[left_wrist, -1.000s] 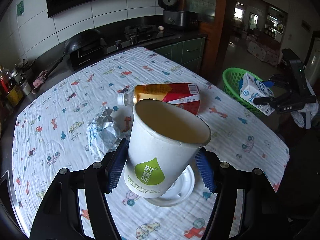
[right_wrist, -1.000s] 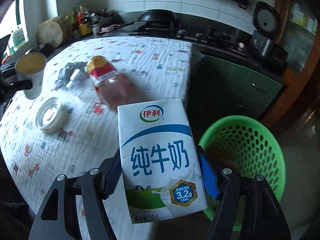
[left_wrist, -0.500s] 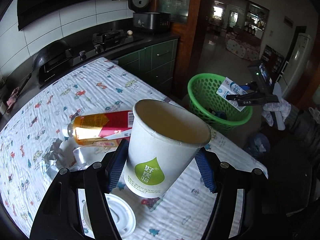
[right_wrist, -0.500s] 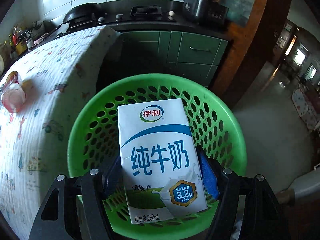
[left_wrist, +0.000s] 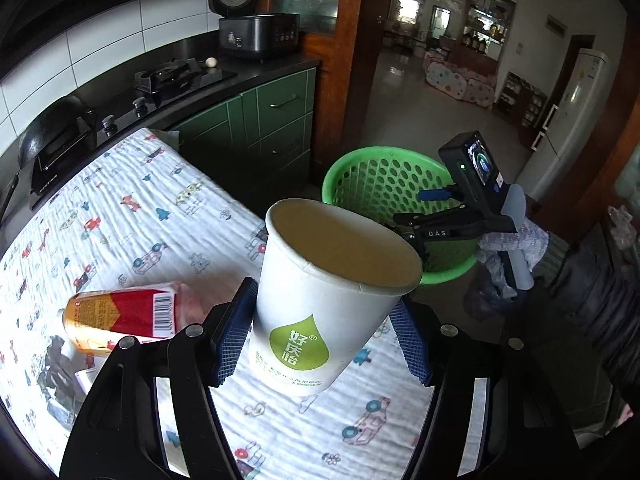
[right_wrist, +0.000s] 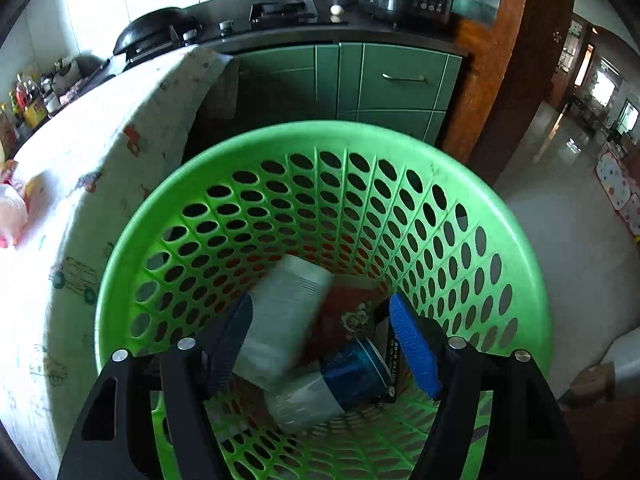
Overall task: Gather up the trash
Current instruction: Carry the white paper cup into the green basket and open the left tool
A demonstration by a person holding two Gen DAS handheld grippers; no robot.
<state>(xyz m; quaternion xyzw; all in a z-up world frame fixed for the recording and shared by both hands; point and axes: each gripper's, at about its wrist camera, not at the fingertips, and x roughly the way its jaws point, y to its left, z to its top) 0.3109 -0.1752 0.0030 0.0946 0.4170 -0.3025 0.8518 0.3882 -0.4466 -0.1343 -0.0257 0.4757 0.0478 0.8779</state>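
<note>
- Right gripper [right_wrist: 322,340] hangs over the green basket [right_wrist: 500,216], jaws opening, milk carton [right_wrist: 286,320] blurred below them, dropping onto other trash.
- Left gripper [left_wrist: 320,336] clamps a paper cup [left_wrist: 324,304].
- Left to bin, lower left of the left view: tea bottle [left_wrist: 124,318], crumpled foil [left_wrist: 54,376].

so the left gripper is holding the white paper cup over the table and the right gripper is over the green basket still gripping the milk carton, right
Not quite. The right gripper is opening and grips nothing: the right wrist view shows the milk carton, blurred, down inside the green basket. The left gripper does hold the white paper cup over the table.
</note>
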